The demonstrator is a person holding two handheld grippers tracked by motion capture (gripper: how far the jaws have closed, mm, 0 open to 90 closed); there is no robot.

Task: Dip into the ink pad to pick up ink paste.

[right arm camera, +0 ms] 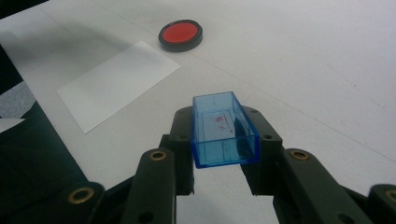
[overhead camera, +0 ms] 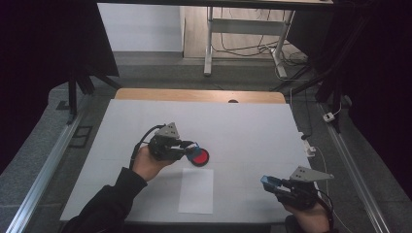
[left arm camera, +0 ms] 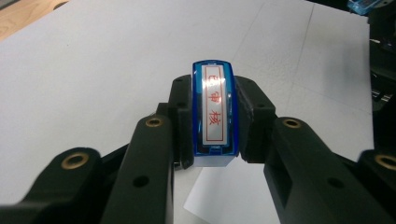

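Left claw clamps the stamp, seemingly over the ink pad; right claw grips its blue cap.

From above the person's side, the high view looks forward and down across the white table. Each gripper view rides close behind its own black jaws, low over the tabletop. The right gripper view and high view share the red ink pad and paper sheet.
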